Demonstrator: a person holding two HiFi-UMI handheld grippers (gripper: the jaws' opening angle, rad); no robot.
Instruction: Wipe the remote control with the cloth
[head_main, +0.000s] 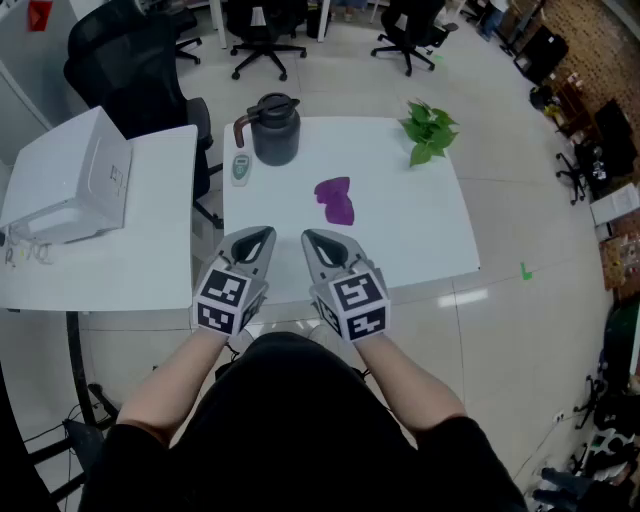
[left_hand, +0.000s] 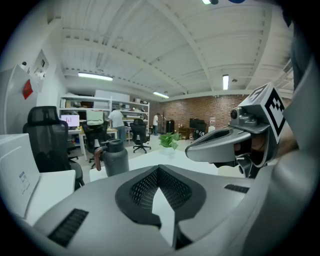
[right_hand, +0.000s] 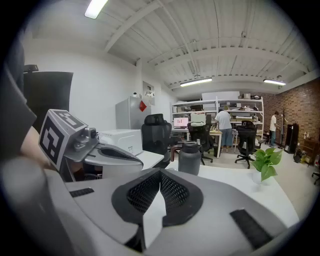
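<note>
- Surface (head_main: 400, 230), white and square, carries the task's things; a white printer (head_main: 65, 180) sits on a side surface (head_main: 150, 250) to its left.
- Left gripper (head_main: 258, 238) and right gripper (head_main: 315, 240) hover side by side over the near edge, each with jaws pressed together and nothing between them.
- Dark jug (head_main: 275, 128) stands at the far left corner.
- Green plant (head_main: 430, 130) sits at the far right corner.
- Purple cloth (head_main: 336, 200) lies crumpled near the middle, apart from both grippers.
- Remote control (head_main: 240, 168) lies at the left edge, just beside the jug, apart from the cloth.
</note>
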